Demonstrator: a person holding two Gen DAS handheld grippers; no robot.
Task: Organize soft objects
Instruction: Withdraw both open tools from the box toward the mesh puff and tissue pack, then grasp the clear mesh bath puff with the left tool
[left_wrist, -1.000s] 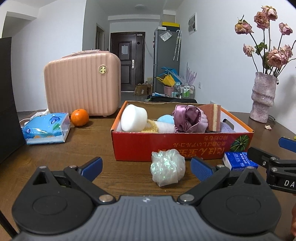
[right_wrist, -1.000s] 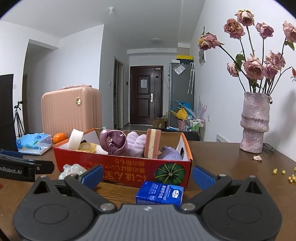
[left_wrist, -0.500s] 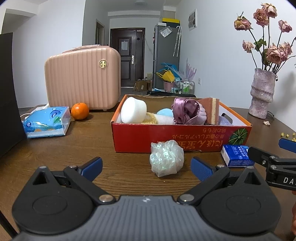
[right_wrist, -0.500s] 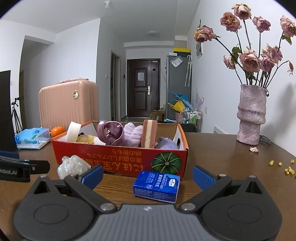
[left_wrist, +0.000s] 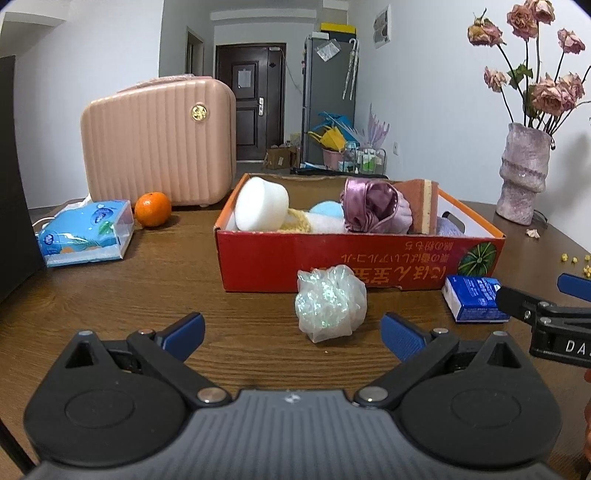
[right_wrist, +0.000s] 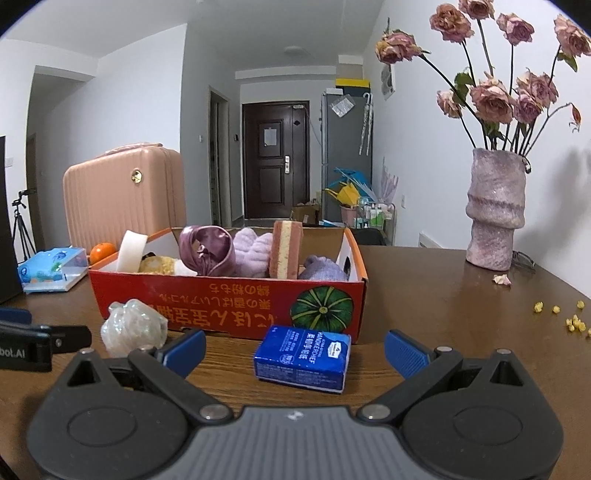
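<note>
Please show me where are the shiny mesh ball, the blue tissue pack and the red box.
shiny mesh ball (left_wrist: 330, 302), left wrist view, middle of the ball
blue tissue pack (right_wrist: 303, 356), right wrist view, its top face
red box (right_wrist: 229, 301), right wrist view, front wall

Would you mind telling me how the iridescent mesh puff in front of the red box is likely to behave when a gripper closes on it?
The mesh puff looks like bunched, gauzy netting, so it will probably squash between the fingers rather than resist. It seems airy, so likely very light for its size. Its rounded, lumpy shape on the bare table suggests that a nudge may slide or tumble it.
</note>
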